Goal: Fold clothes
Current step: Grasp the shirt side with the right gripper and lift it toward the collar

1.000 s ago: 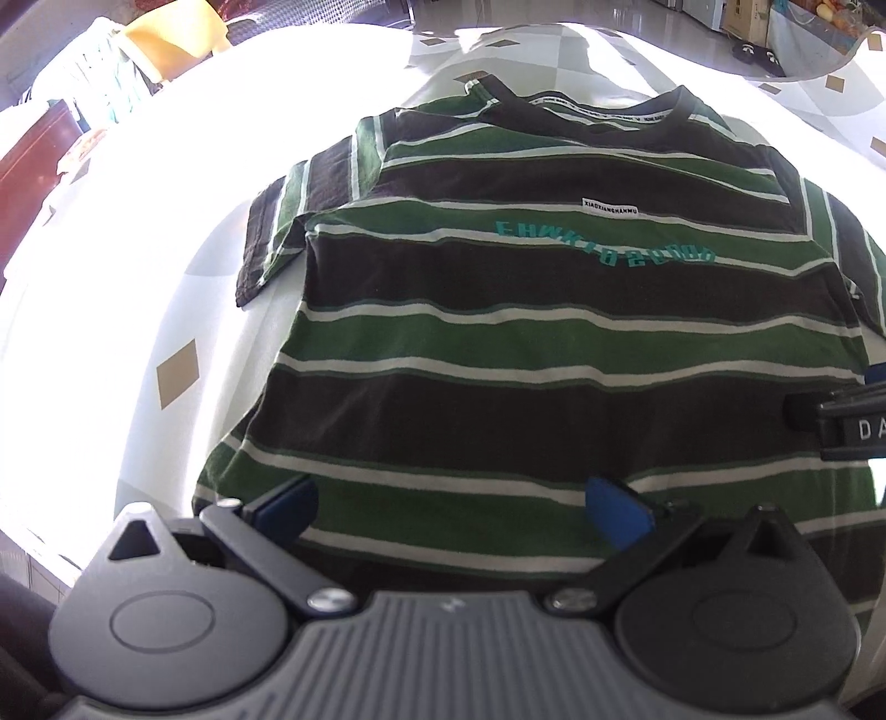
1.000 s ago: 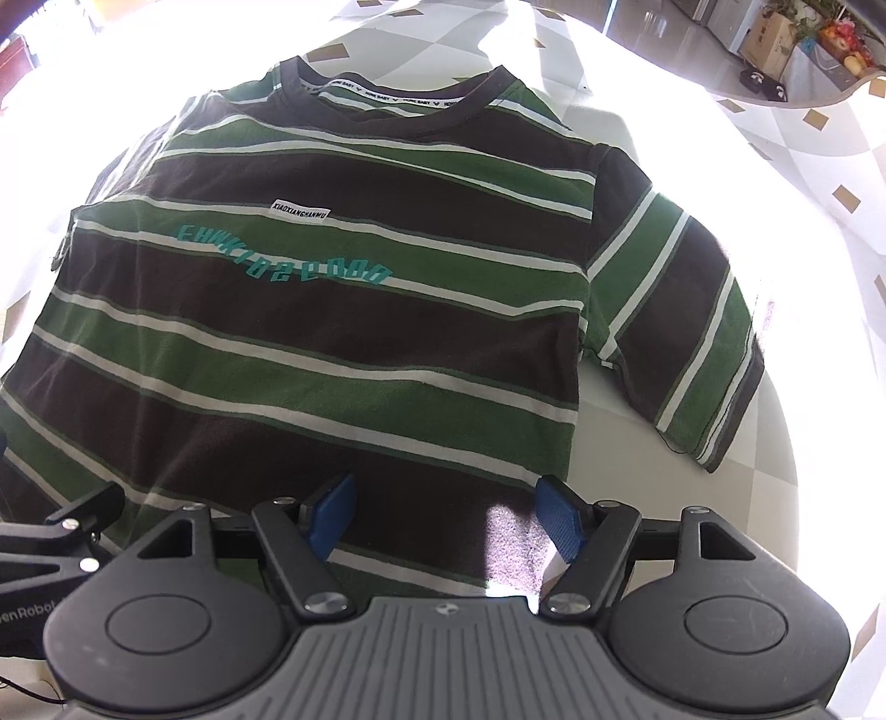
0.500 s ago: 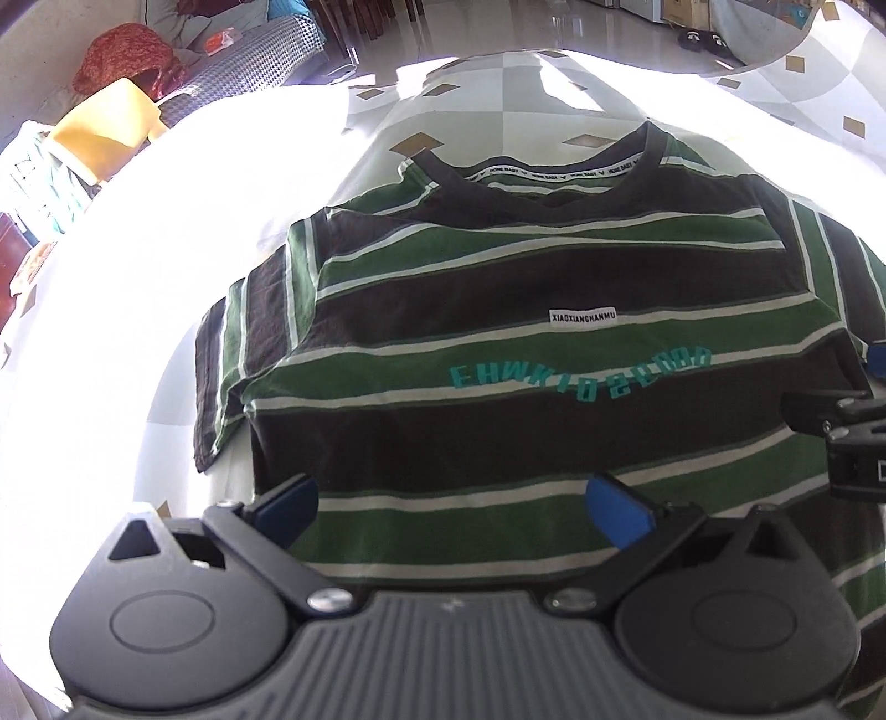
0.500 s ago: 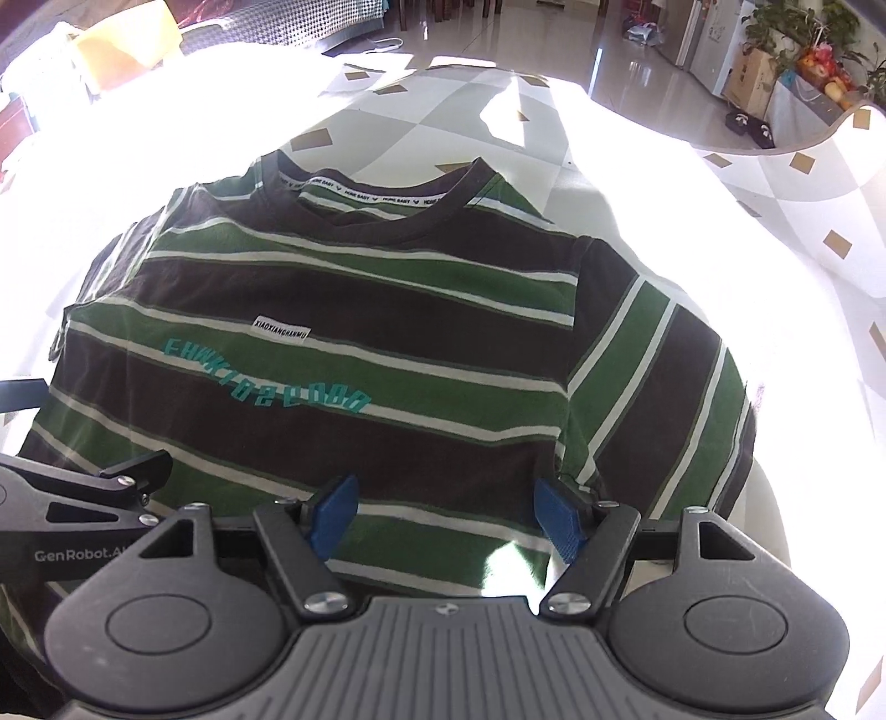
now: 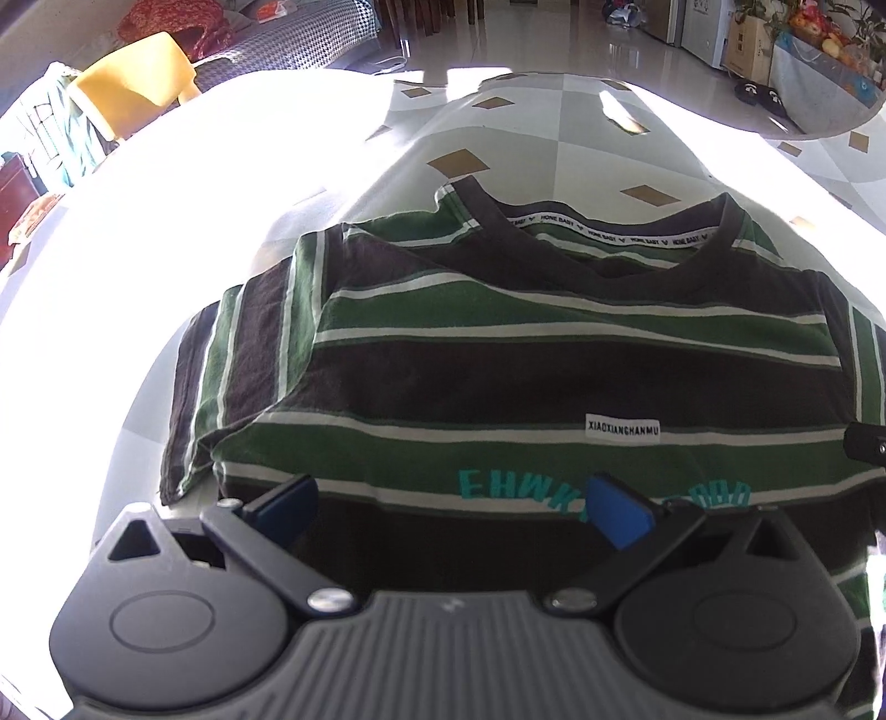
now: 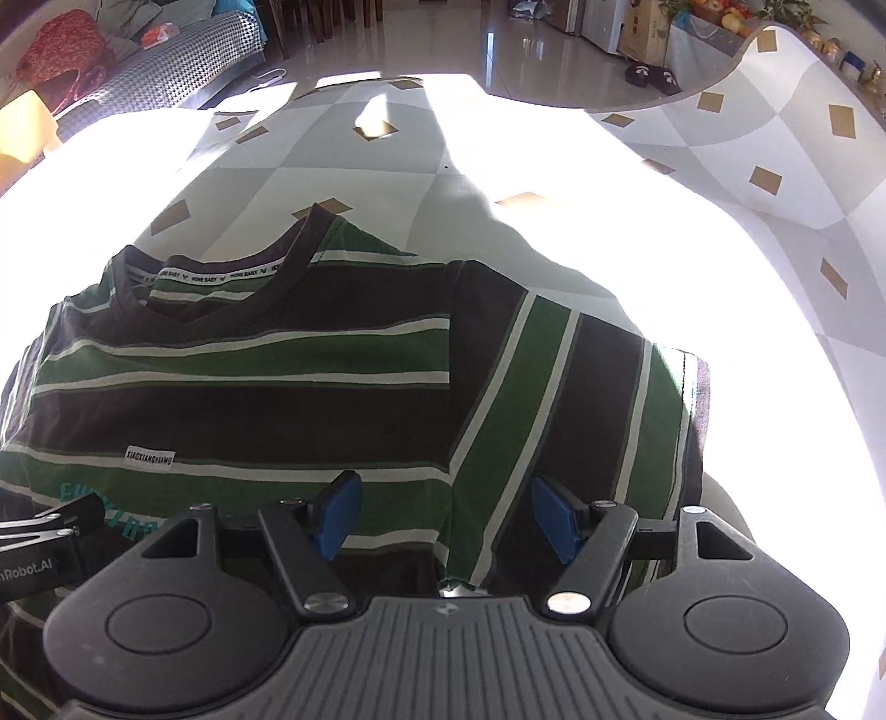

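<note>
A T-shirt striped in green and dark brown (image 5: 554, 354) lies flat on the table, collar at the far end, teal lettering on the chest. My left gripper (image 5: 451, 504) hovers open over the lettering, close to the left sleeve (image 5: 243, 365). In the right wrist view the shirt (image 6: 277, 410) fills the left half. My right gripper (image 6: 446, 512) hangs above the seam where the right sleeve (image 6: 581, 399) joins the body. Its jaws are closing a little, and the blue pads are not pressing on the cloth. Each gripper shows at the edge of the other's view.
The table wears a grey-and-white checked cloth (image 5: 498, 138) with brown diamonds, much of it washed out by sunlight. Past the far edge stand a yellow chair (image 5: 138, 77), a sofa with a red bundle (image 6: 61, 50) and a shiny floor.
Both grippers have travelled up the shirt from near the hem to the chest and shoulders, so the collar looks closer. The right gripper has rolled and now sits over the sleeve seam.
</note>
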